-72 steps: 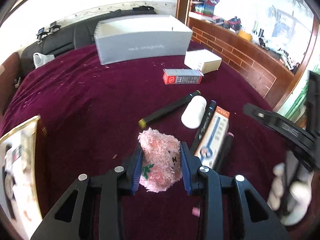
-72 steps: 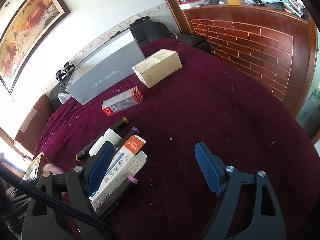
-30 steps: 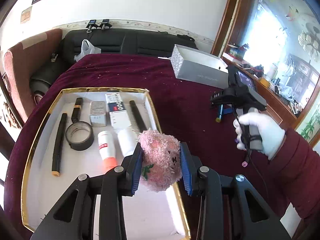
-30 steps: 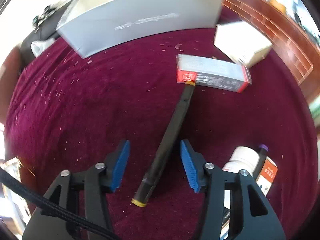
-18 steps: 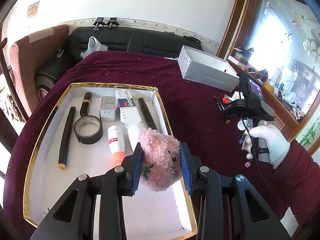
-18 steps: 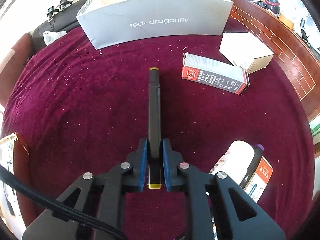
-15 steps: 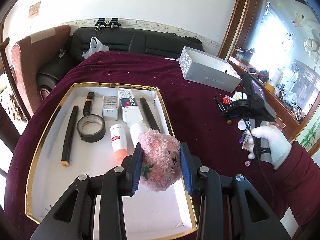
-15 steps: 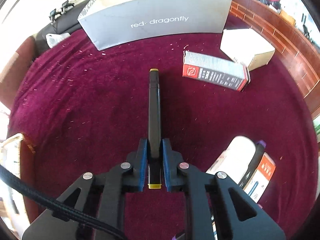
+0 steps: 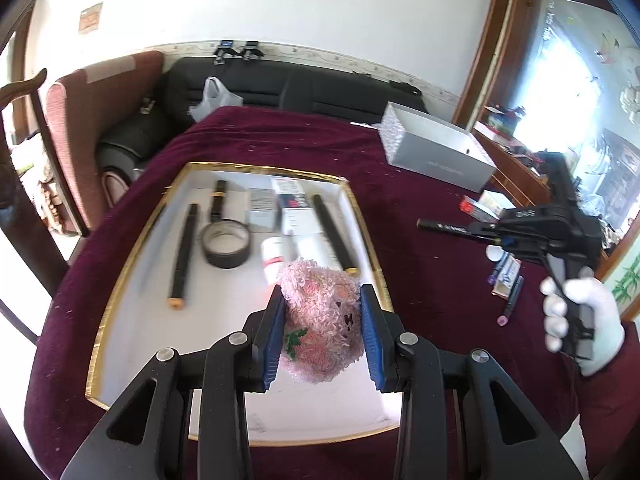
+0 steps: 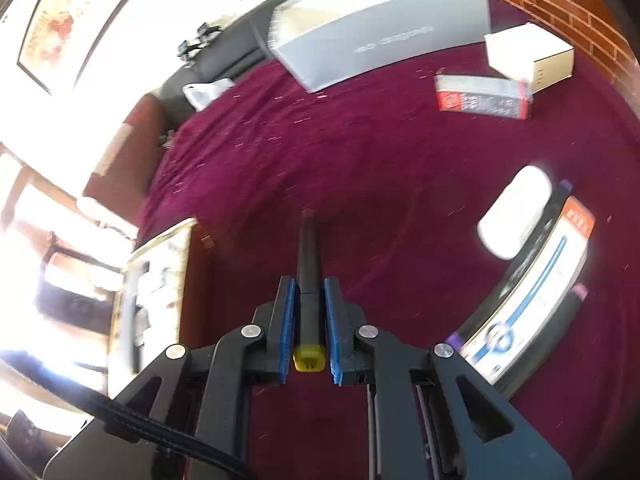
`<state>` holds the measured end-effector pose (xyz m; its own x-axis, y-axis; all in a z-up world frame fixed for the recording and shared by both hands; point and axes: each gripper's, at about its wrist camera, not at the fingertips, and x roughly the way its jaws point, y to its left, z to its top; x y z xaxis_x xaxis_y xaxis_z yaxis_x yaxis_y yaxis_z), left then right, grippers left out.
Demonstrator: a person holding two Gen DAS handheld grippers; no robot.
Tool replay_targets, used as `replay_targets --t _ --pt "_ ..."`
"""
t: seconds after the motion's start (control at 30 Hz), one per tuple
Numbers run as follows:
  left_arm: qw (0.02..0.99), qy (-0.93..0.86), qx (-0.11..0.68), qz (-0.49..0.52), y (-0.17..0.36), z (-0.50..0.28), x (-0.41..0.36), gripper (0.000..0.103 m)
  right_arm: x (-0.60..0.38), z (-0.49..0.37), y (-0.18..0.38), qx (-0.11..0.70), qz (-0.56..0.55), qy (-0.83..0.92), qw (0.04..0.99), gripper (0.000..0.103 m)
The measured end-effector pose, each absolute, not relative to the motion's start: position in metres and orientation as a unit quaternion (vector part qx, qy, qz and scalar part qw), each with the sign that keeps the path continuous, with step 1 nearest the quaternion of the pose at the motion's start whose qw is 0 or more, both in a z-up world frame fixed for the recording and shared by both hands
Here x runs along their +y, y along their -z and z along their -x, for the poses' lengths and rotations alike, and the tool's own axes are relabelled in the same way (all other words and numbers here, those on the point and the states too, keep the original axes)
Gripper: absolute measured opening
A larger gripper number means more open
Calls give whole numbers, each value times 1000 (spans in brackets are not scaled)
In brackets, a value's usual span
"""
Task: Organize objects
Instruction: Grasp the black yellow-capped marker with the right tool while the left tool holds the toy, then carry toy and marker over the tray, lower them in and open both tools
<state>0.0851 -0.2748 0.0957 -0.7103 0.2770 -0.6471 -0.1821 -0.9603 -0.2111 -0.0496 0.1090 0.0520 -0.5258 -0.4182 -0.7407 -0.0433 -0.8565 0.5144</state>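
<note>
The pink plush toy (image 9: 320, 320) is clamped in the left gripper (image 9: 322, 334), poised over the near right part of the gold-rimmed tray (image 9: 120, 280); the right gripper (image 10: 309, 334) grips a black marker (image 10: 308, 264), long axis along its fingers, off the tray's right side; the left is nearer.

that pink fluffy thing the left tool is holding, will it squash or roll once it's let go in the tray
The pink fluffy toy looks soft, bulging between the left tool pads, so it probably squashes and springs back. Its shaggy, lumpy shape likely stops it rolling in the tray. It is probably light.
</note>
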Motion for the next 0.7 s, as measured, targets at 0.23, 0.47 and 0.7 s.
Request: replay_targets --t 0.23,0.47,0.7 --pt "81 -927 -76 357 -93 -92 -307 30 69 32 -70 -236 -462 837 172 13" --pt "61 -929 -78 357 -88 -94 -325 30 35 11 -94 -192 -445 850 207 13" --pt "29 -928 -59 367 -81 -79 -342 30 -3 -5 -108 -167 -442 842 259 13"
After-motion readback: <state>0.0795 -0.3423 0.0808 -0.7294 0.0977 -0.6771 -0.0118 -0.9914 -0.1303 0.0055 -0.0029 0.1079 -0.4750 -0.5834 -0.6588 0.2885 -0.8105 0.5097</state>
